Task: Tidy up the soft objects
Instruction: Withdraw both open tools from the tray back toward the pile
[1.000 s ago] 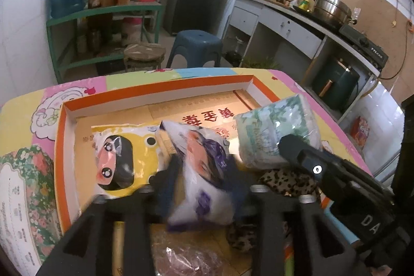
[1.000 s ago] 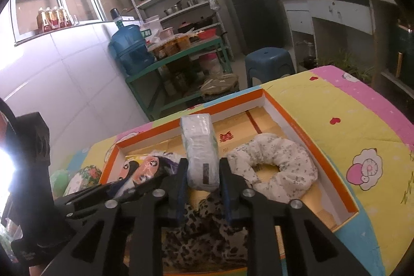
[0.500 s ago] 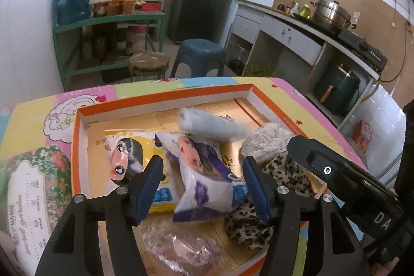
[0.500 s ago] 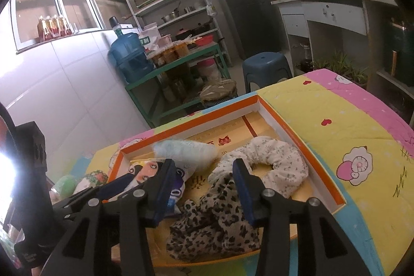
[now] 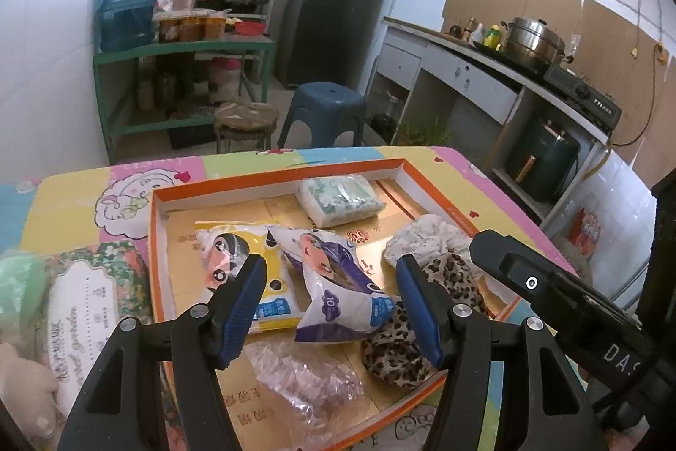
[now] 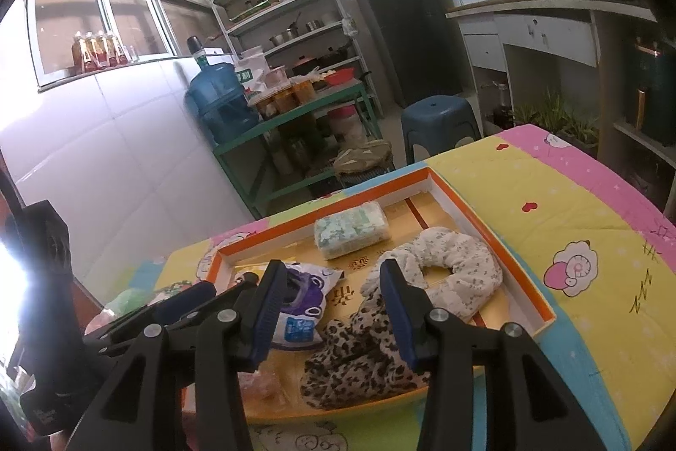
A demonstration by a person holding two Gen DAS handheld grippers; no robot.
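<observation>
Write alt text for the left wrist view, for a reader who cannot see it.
The open left gripper hovers, holding nothing, over an orange-rimmed cardboard tray on a cartoon-print tablecloth. In the tray lie a green-patterned tissue pack, two cartoon-printed packets, a leopard-print cloth and a clear plastic bag. A kitchen is behind.

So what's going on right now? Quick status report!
Both hand-held grippers, left and right, open, empty. Tissue pack lying in orange tray. Nothing in the way.
</observation>
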